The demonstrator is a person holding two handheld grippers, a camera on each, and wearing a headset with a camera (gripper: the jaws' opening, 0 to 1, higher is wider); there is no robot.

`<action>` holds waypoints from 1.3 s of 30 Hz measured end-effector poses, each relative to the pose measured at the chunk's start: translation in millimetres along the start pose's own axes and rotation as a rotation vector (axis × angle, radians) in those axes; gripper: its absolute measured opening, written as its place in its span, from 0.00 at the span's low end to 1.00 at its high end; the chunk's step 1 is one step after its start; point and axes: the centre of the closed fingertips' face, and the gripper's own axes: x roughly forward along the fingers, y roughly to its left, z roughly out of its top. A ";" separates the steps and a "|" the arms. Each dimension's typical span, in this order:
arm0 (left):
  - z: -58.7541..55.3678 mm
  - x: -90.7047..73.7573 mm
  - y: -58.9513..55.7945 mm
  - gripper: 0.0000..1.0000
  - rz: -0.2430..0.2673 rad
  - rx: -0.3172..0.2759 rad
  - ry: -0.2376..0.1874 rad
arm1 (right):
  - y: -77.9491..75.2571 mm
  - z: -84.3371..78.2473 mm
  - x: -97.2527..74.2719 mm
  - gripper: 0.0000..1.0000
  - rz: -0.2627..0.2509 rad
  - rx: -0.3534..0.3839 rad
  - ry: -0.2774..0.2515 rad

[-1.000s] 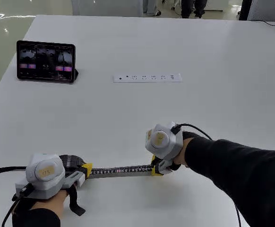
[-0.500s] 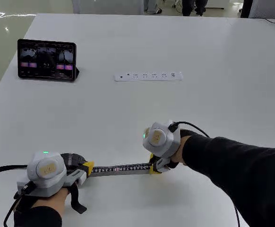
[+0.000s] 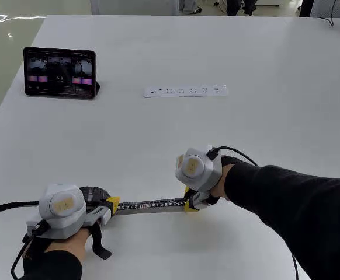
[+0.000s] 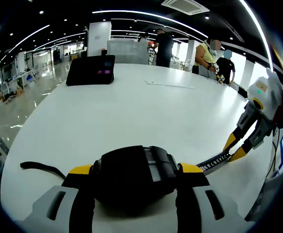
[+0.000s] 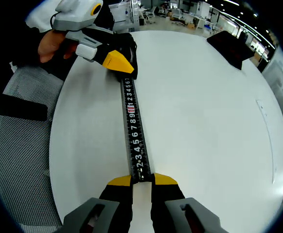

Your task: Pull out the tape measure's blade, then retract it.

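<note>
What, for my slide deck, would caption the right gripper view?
Right gripper pinches the black numbered blade; left gripper clamps the black tape-measure case.

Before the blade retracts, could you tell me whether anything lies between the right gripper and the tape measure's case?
Nothing visible does: the blade runs straight over bare table from the right gripper to the case in the left gripper.

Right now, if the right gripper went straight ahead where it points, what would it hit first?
Probably the tape measure case, clamped in the left gripper: the right gripper points along the blade toward it.
</note>
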 end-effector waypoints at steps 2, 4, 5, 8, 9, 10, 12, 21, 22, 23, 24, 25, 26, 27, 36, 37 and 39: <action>-0.1 0.1 -0.1 0.64 -0.001 0.000 0.003 | 0.0 0.7 0.3 0.10 0.000 0.001 0.000; -0.2 0.0 -0.2 0.64 -0.002 0.000 0.004 | -0.3 1.5 0.7 0.10 0.000 0.004 -0.001; -0.2 0.1 -0.2 0.64 -0.002 -0.001 0.002 | -0.3 1.9 0.8 0.10 0.001 0.007 -0.002; -0.2 0.5 0.0 0.64 -0.001 -0.002 0.002 | -0.6 2.9 1.1 0.10 0.004 0.012 -0.003; -0.3 0.6 0.1 0.64 0.000 -0.002 0.003 | -0.5 3.3 1.2 0.10 0.004 0.013 -0.002; -0.4 0.6 0.1 0.64 -0.001 -0.001 0.005 | -0.1 3.9 1.4 0.10 0.004 0.013 -0.001; -0.5 0.7 0.1 0.64 -0.002 -0.002 0.006 | 0.1 4.7 1.7 0.10 0.000 0.017 0.001; -0.6 0.9 0.2 0.64 -0.004 -0.003 0.011 | 0.1 8.2 3.1 0.10 -0.005 0.022 -0.002; -0.7 1.0 0.3 0.64 -0.004 -0.004 0.011 | 0.3 8.9 3.2 0.10 -0.005 0.021 -0.002; -0.6 1.1 0.3 0.64 -0.003 -0.004 0.011 | 0.3 9.3 3.4 0.10 -0.004 0.021 -0.002; -0.6 1.2 0.4 0.64 -0.003 -0.005 0.011 | 0.3 9.7 3.6 0.10 -0.004 0.021 -0.002; -0.4 1.4 0.6 0.64 -0.003 -0.005 0.011 | 0.1 10.3 3.7 0.10 -0.001 0.019 -0.003; -0.4 1.5 0.6 0.64 -0.004 -0.005 0.010 | -0.2 10.8 3.8 0.10 0.001 0.020 -0.003; -0.3 1.4 0.5 0.64 -0.005 -0.004 0.009 | -0.6 11.2 3.9 0.10 0.004 0.021 -0.004; -0.4 2.1 0.8 0.64 -0.004 -0.005 0.011 | 1.3 15.6 5.5 0.10 0.006 0.020 -0.003; -0.4 2.0 0.8 0.64 -0.004 -0.005 0.011 | 1.2 16.0 5.8 0.10 0.007 0.019 -0.003; -0.3 2.2 0.9 0.64 -0.004 -0.005 0.010 | 1.3 16.6 6.0 0.10 0.009 0.013 -0.004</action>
